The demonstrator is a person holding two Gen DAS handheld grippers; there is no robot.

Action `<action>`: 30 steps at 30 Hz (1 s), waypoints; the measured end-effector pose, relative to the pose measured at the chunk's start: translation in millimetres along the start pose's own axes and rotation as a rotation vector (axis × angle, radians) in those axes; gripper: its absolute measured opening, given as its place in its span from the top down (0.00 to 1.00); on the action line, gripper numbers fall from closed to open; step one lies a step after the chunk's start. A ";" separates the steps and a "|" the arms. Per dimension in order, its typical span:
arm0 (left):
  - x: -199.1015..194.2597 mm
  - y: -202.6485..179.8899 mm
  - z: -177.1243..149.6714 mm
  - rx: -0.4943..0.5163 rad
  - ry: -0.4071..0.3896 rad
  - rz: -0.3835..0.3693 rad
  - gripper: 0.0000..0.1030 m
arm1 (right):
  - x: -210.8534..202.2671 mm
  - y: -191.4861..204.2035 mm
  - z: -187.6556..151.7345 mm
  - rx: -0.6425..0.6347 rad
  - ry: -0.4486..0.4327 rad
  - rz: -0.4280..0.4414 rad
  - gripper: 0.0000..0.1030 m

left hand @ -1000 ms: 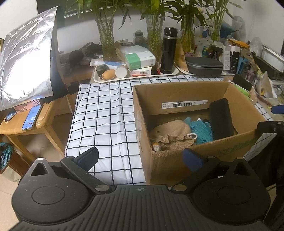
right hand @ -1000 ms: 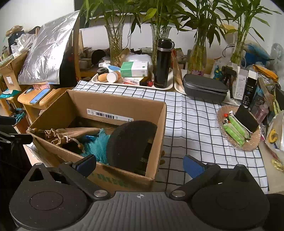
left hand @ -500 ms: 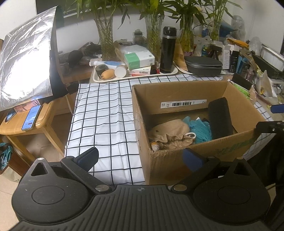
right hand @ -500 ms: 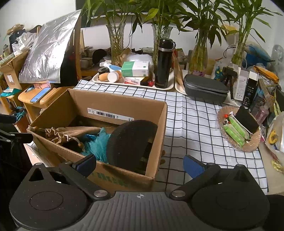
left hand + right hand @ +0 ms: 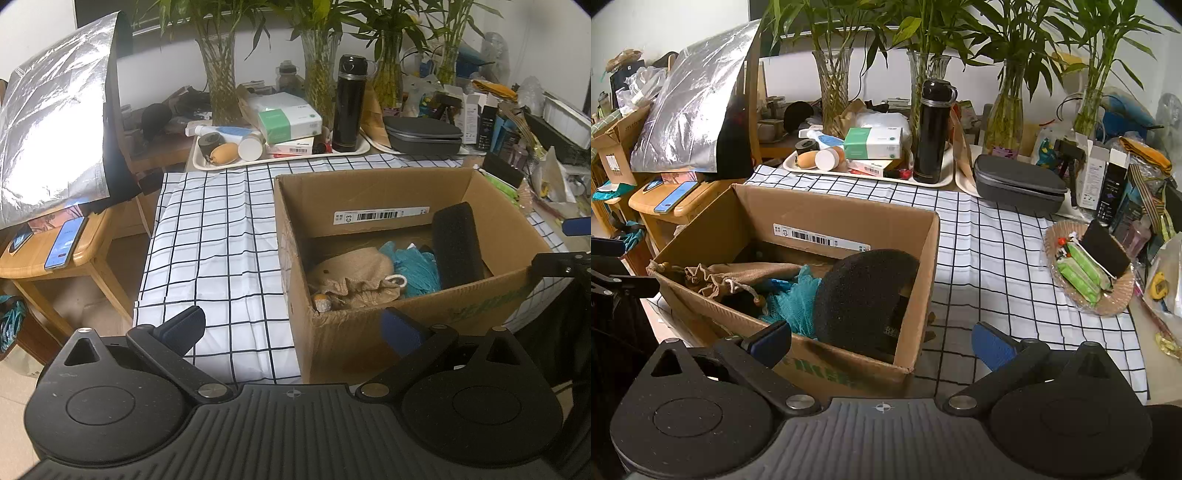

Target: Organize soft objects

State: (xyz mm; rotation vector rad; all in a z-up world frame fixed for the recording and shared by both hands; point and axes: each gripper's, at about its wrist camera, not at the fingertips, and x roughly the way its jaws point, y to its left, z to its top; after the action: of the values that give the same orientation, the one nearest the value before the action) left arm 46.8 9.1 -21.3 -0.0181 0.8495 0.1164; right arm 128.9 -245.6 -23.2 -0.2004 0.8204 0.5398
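Left wrist view: cardboard box [image 5: 369, 332] on the checked counter [image 5: 214, 251] holds a burlap pouch [image 5: 354, 277], teal mesh puff [image 5: 417, 266] and black foam pad [image 5: 458, 247], all probably light and squashy; pinch bunched fabric or the pad's edge. Left claw [image 5: 291, 326] and right claw [image 5: 882, 341] both wide open, empty, short of the box.

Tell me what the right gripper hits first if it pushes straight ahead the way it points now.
Most likely the near wall of the cardboard box, close to its right corner. The right gripper is open and empty, and the black foam pad stands just behind that wall. Depth is uncertain.
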 end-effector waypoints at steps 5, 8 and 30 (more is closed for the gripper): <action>-0.5 -0.3 -0.8 0.000 0.000 -0.004 0.00 | -0.1 0.2 0.1 0.000 0.001 0.000 0.00; -0.4 -0.3 -0.7 -0.001 0.001 -0.005 0.00 | -0.3 0.1 0.1 0.000 0.000 0.001 0.00; -1.9 -1.6 -1.0 0.012 0.003 -0.030 0.00 | -0.6 0.9 -0.4 -0.001 -0.001 0.000 0.00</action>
State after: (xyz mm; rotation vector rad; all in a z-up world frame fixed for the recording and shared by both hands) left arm 45.0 7.2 -20.6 -0.0196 0.8528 0.0827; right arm 127.9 -245.2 -23.0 -0.2007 0.8197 0.5403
